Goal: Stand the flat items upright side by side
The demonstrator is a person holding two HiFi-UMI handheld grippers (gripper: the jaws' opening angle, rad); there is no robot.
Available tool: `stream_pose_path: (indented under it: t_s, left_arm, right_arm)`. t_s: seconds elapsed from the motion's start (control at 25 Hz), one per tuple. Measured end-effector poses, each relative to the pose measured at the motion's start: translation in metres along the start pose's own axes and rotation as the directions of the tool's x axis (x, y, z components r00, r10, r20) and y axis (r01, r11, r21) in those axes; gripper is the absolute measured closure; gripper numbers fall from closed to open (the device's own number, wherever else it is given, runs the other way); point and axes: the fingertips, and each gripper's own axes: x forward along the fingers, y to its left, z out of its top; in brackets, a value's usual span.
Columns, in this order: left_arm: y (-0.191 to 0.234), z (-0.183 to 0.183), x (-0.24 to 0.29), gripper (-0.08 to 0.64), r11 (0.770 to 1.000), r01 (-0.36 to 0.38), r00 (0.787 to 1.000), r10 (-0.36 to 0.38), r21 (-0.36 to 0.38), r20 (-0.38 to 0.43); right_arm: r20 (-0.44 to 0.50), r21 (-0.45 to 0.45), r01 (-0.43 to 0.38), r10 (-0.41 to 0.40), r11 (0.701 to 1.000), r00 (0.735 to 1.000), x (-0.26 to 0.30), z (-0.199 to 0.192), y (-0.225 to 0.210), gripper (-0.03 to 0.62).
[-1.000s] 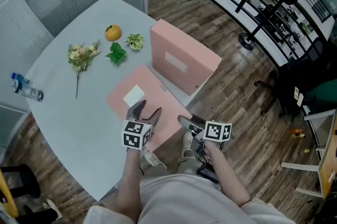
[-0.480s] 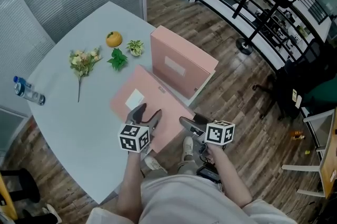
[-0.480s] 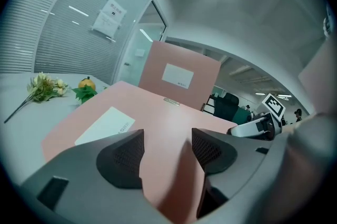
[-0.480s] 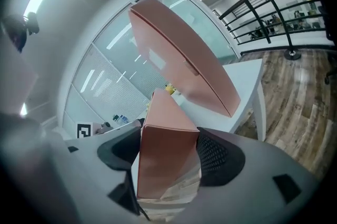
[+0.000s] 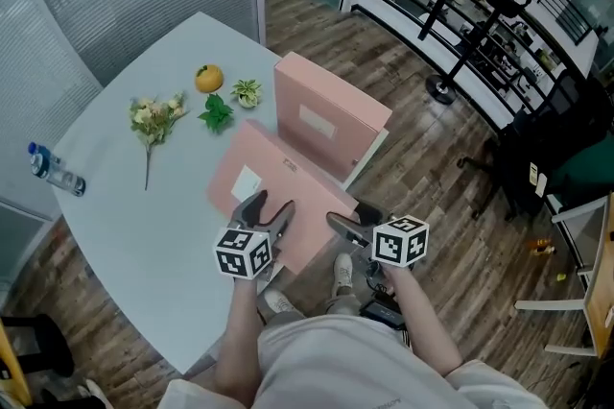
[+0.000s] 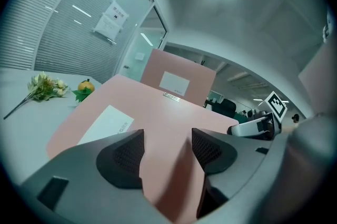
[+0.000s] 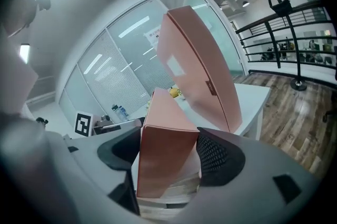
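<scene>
- Your left gripper (image 5: 271, 208) has its fingers set wide, and they hold the near left part of the flat pink box (image 5: 288, 196). In the left gripper view the box fills the gap, with one finger (image 6: 124, 157) over the labelled top face and the other (image 6: 210, 150) against its side.
- Your right gripper (image 5: 347, 223) clamps the same box at its near right end. In the right gripper view the narrow end face sits squarely between the fingers (image 7: 218, 157), both pads against it.
- The flat pink box lies slanted, with its white label up and its near end in your two grippers out past the desk (image 5: 144, 234) edge, on your side. Its far end reaches to the foot of the other box. Whether that far edge touches the desk cannot be made out.
- The upright pink box (image 5: 321, 114) stands on edge at the desk's right rim, its label facing you, just behind the held one.
- Left half of the desk, well apart from both boxes:
  - an orange (image 5: 209, 78)
  - a pale variegated sprig (image 5: 247, 92) just beside the orange
  - a green leaf sprig (image 5: 217, 113)
  - a small bunch of flowers (image 5: 156, 117) lying flat
- A water bottle (image 5: 56, 172) lies on its side at the far left edge.
</scene>
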Motion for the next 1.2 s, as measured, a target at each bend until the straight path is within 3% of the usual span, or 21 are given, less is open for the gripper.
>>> stream_pose_path:
  t_s: [0.36, 0.6, 0.72, 0.92, 1.12, 1.2]
  left_arm:
    - [-0.004, 0.01, -0.008, 0.27, 0.999, 0.034, 0.998, -0.032, -0.034, 0.045]
    - [-0.007, 0.013, -0.009, 0.27, 0.997, 0.062, 0.996, -0.058, -0.054, 0.068]
    - [-0.01, 0.014, -0.012, 0.27, 0.993, 0.096, 0.993, -0.091, -0.067, 0.08]
    - [-0.015, 0.012, -0.014, 0.27, 0.988, 0.136, 0.988, -0.13, -0.072, 0.086]
    - [-0.017, 0.011, -0.014, 0.27, 0.986, 0.154, 0.986, -0.149, -0.068, 0.075]
    - [-0.019, 0.011, -0.015, 0.27, 0.983, 0.171, 0.984, -0.166, -0.065, 0.07]
  right_arm:
    - [0.002, -0.187, 0.042, -0.042, 0.981, 0.999, -0.007, 0.016, 0.016, 0.245]
    - [-0.002, -0.295, 0.068, -0.072, 0.953, 0.997, -0.009, 0.023, 0.024, 0.245]
    - [-0.017, -0.391, 0.085, -0.1, 0.916, 0.995, -0.013, 0.027, 0.028, 0.245]
    - [-0.006, -0.551, 0.105, -0.13, 0.828, 0.991, -0.017, 0.032, 0.033, 0.245]
    - [0.003, -0.605, 0.124, -0.153, 0.787, 0.988, -0.017, 0.032, 0.035, 0.245]
    - [0.01, -0.636, 0.149, -0.186, 0.757, 0.983, -0.019, 0.031, 0.039, 0.245]
